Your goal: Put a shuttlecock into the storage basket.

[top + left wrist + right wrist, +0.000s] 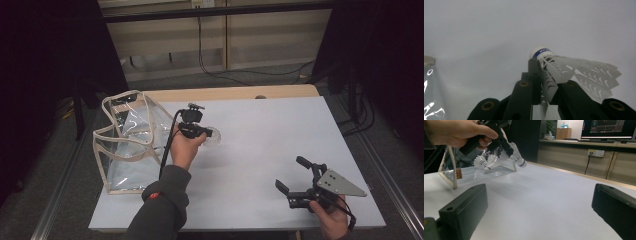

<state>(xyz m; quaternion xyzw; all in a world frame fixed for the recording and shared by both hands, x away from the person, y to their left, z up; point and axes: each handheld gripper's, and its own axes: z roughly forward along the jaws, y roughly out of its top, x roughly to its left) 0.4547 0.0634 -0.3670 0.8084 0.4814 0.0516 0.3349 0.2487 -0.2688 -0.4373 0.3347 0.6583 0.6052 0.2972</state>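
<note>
A white shuttlecock (564, 72) with a blue band round its cork is pinched by its feather skirt in my left gripper (544, 75), which is shut on it. In the high view that gripper (200, 132) hangs over the white table (270, 130), the shuttlecock (213, 136) sticking out to its right, just right of a clear bag (125, 145) with beige trim. The right gripper view shows the held shuttlecock (516, 157) cork-down above the table, and another shuttlecock (484, 163) lying inside the bag (454, 173). My right gripper (290, 172) stands open near the front right, with nothing between its jaws.
The white table ends in a wooden strip (235, 93) at the back. Cables (220, 70) trail on the floor behind it. A monitor (609, 128) and a wall socket (595, 153) stand beyond a wooden ledge. Dark panels flank both sides.
</note>
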